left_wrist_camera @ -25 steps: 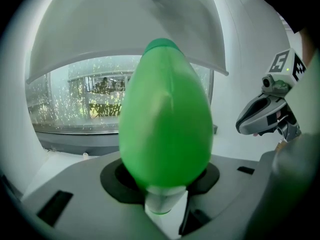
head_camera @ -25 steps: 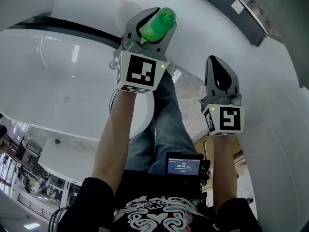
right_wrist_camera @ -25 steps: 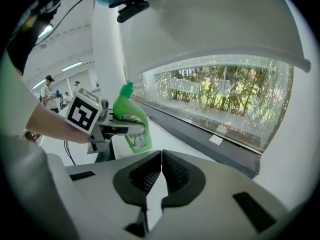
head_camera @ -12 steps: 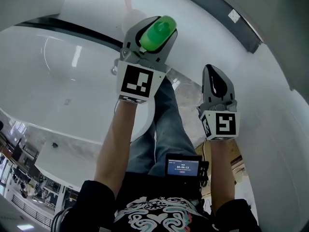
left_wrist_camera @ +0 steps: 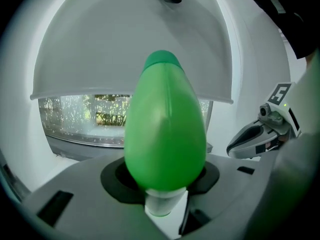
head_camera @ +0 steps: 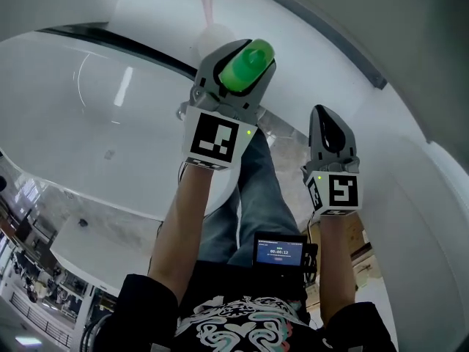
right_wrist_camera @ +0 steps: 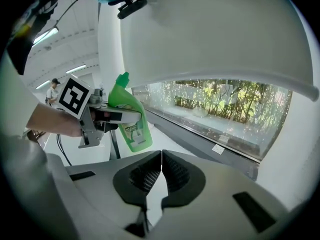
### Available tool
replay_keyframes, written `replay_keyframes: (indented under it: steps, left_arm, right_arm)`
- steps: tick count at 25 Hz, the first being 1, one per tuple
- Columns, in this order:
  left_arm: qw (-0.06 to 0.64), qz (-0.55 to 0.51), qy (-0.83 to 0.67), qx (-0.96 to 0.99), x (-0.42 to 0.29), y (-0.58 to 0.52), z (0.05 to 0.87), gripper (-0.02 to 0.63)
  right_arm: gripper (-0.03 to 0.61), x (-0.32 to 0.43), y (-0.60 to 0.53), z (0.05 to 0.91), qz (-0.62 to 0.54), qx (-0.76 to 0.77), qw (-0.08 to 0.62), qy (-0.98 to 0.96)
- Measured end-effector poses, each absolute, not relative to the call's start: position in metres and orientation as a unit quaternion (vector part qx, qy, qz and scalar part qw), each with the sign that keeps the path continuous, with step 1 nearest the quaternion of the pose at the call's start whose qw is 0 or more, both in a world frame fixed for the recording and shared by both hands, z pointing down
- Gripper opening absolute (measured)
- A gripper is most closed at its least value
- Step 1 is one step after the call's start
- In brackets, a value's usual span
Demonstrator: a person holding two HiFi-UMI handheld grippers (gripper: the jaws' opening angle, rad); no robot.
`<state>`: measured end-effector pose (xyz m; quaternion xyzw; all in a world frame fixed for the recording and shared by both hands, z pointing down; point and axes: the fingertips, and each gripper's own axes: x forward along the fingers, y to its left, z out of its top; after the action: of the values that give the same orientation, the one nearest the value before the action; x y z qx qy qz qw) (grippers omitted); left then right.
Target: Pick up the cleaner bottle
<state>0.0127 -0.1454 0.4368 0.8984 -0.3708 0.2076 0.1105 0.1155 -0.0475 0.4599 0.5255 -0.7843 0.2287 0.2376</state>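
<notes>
Far on the left, my left gripper [head_camera: 236, 59] clamps the green cleaner bottle [head_camera: 248, 57] round its body, cap up, so it should ride steady; at right, my right gripper [head_camera: 327, 119] hangs empty, jaws together, out of the way.

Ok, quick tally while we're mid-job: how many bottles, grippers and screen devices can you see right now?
green cleaner bottle: 1, clamped in the left one's fingers
grippers: 2, the left gripper and the right gripper, which is shut and empty
screen device at the person's waist: 1
Total: 4
</notes>
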Motion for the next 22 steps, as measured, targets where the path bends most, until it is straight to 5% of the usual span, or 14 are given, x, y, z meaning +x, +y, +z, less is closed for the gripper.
replay_keyframes:
  steps: [22]
  left_arm:
    - [0.088,0.188,-0.379,0.902,-0.018,-0.101,0.327,0.190]
  right_arm:
    - [0.026,0.099,-0.024,0.373,0.192,0.547,0.200,-0.790]
